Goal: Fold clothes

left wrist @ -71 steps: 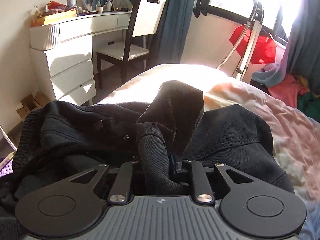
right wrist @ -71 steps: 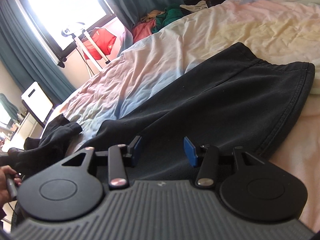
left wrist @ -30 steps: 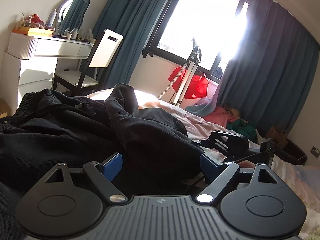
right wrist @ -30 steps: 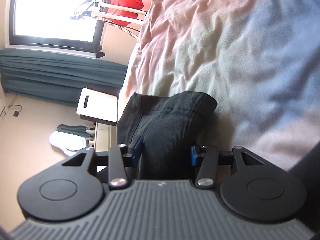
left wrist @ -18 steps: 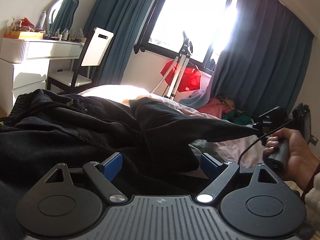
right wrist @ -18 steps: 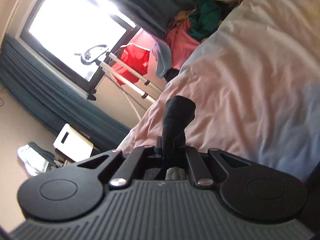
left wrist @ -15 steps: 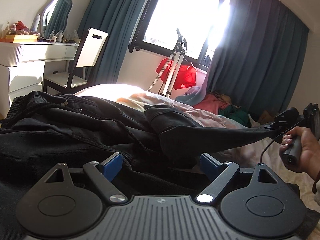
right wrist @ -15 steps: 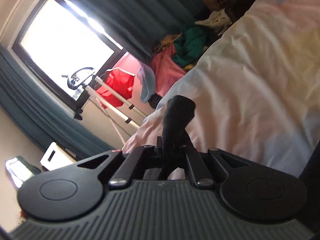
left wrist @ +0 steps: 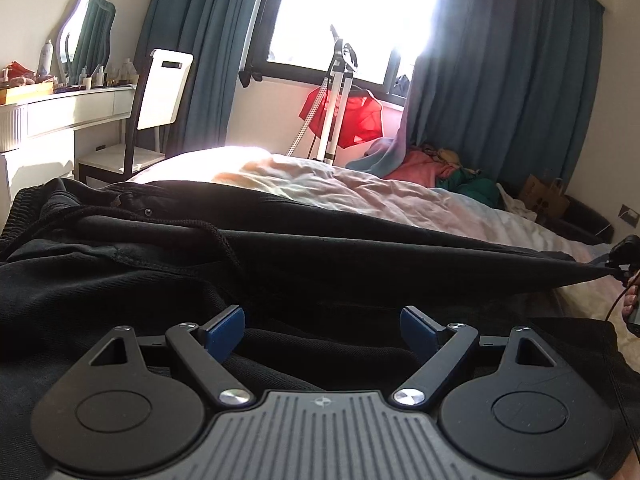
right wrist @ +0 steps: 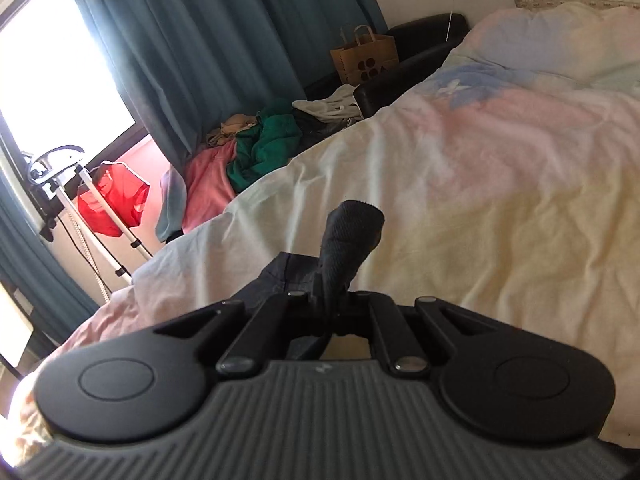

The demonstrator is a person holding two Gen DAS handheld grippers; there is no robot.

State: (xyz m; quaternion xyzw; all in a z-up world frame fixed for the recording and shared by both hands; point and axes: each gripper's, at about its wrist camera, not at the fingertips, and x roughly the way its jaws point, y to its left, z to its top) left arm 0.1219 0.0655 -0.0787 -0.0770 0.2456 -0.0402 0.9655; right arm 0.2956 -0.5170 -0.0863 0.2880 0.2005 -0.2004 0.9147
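Black trousers (left wrist: pixel 280 248) with a ribbed waistband and a drawcord lie spread across the pastel duvet (left wrist: pixel 360 196). One leg is stretched taut to the right edge of the left wrist view, where my right gripper (left wrist: pixel 618 270) holds its end. In the right wrist view that gripper (right wrist: pixel 334 300) is shut on the ribbed black cuff (right wrist: pixel 348 236), which sticks up past the fingers. My left gripper (left wrist: pixel 322 330) hovers low over the waist part of the trousers, its blue pads (left wrist: pixel 224 326) wide apart with only loose cloth below them.
A white dressing table (left wrist: pixel 60 116) and a chair (left wrist: pixel 156 96) stand at the left. A steamer stand (left wrist: pixel 336 100) with a red garment (left wrist: pixel 352 116) is by the window. Piled clothes (right wrist: pixel 256 148), a paper bag (right wrist: pixel 364 60) and a dark bedside bench (right wrist: pixel 412 60) sit beyond the bed.
My right gripper closed on the trouser cuff and carried it far to the right, pulling the bunched leg out straight. My left gripper shifted a little and stayed open.
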